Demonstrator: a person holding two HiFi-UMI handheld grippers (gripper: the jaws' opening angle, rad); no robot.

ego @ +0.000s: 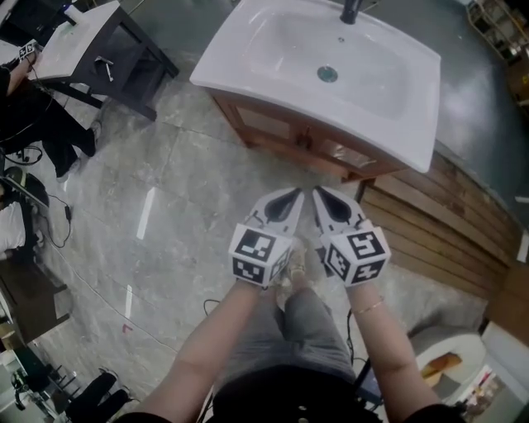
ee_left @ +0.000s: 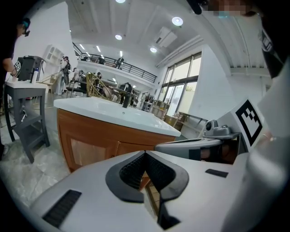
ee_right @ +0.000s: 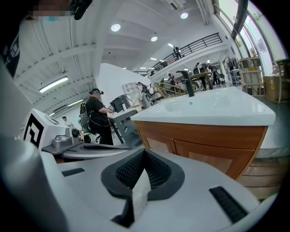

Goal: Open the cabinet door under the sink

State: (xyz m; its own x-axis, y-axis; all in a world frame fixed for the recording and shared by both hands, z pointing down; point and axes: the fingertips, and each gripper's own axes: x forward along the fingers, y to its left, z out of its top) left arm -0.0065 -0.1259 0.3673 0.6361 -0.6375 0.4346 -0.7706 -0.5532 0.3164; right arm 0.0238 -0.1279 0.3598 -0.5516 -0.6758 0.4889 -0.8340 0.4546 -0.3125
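1. The grey marble floor point(ego: 165, 190) fills most of the head view.
2. A white sink point(ego: 248, 66) stands on it, with a dark tap point(ego: 350, 10) at the back rim and a round drain point(ego: 327, 73) in the bowl.
3. Under the sink is a wooden cabinet point(ego: 273, 132). Its two panelled cabinet doors point(ee_left: 88, 152) are shut and face both tools.
4. The left tool point(ego: 289, 201) and right tool point(ego: 326, 202) are held side by side above the floor in front of the cabinet, clear of the doors.
5. Each tool's jaws are pressed together with nothing between them.
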